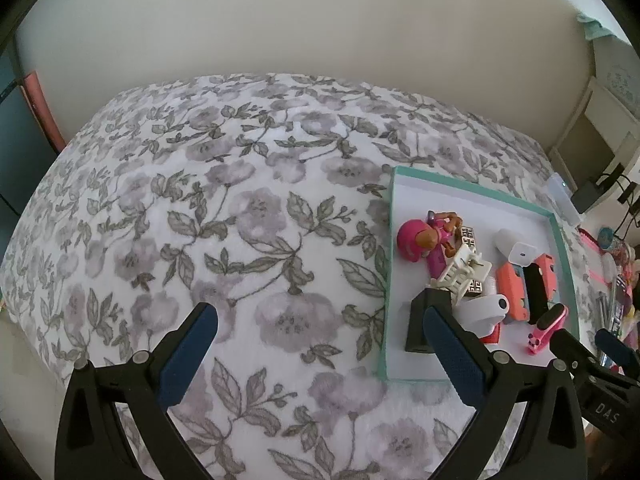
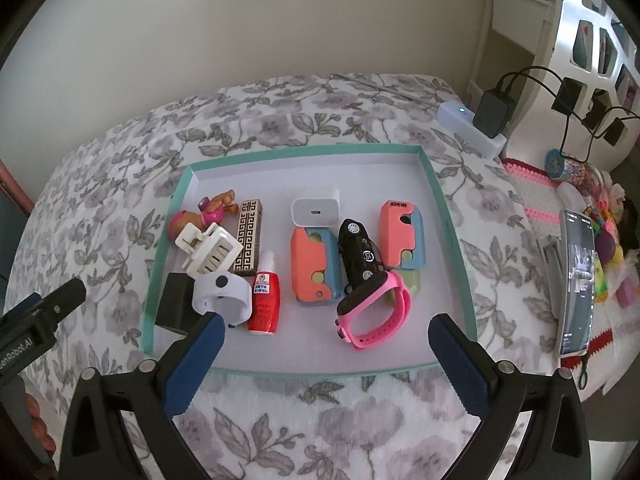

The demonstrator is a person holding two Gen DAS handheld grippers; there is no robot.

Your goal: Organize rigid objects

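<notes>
A teal-rimmed white tray point(image 2: 448, 216) lies on the floral bedspread and also shows in the left wrist view point(image 1: 390, 248). In it lie a pink watch point(image 2: 376, 312), a black toy car point(image 2: 360, 256), two orange-and-blue blocks point(image 2: 316, 264), a white charger point(image 2: 316, 210), a red bottle point(image 2: 266, 300), a white band point(image 2: 222, 294), a black block point(image 2: 172, 308), a patterned box point(image 2: 248, 240), a white clip point(image 2: 210, 254) and a pink doll point(image 2: 202, 216). My right gripper point(image 2: 326, 344) is open and empty above the tray's near edge. My left gripper point(image 1: 320, 334) is open and empty over the bedspread, left of the tray.
The floral bedspread point(image 1: 200, 220) stretches left of the tray. To the right lie a phone point(image 2: 578, 280), a white power strip with chargers point(image 2: 472, 130), a knitted mat point(image 2: 536, 196) and small colourful toys point(image 2: 608, 248). A wall stands behind.
</notes>
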